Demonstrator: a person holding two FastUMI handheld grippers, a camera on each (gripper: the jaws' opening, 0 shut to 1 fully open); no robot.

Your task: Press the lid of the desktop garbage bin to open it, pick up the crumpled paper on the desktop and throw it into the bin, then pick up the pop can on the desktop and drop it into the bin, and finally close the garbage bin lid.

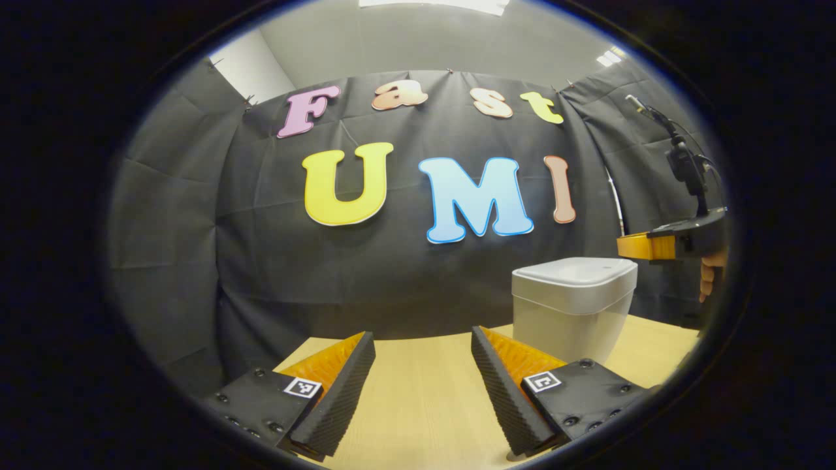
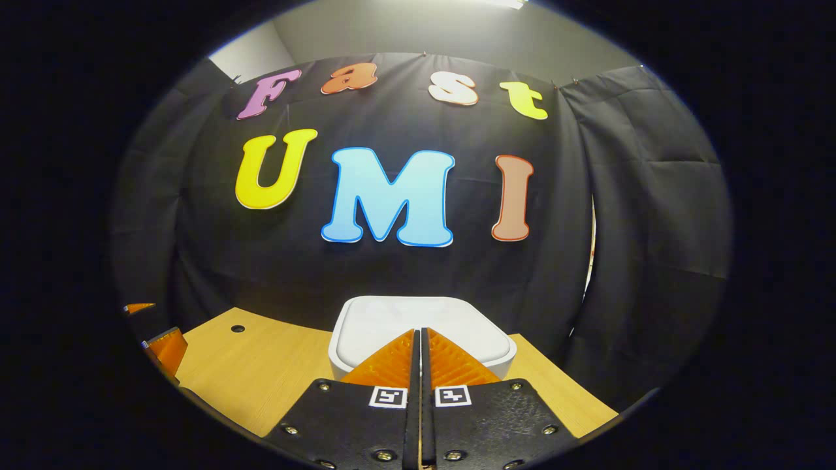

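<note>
The white desktop bin [image 1: 575,320] stands on the wooden table [image 1: 424,398] with its lid [image 1: 575,271] down. My left gripper [image 1: 423,334] is open low over the table, left of the bin, with nothing between its fingers. My right gripper [image 1: 622,247] hovers beside the lid's upper right, held by a hand [image 1: 710,274]. In the right gripper view that gripper [image 2: 418,333] is shut on nothing, tips just above the near part of the flat lid [image 2: 379,316]; whether they touch it I cannot tell. The left gripper [image 2: 154,326] peeks in at the far left.
The booth's black cloth wall hangs close behind the bin. A small round hole [image 2: 238,328] marks the tabletop [image 2: 261,372] left of the bin. A dark device on a stalk [image 1: 686,163] rides atop the right gripper.
</note>
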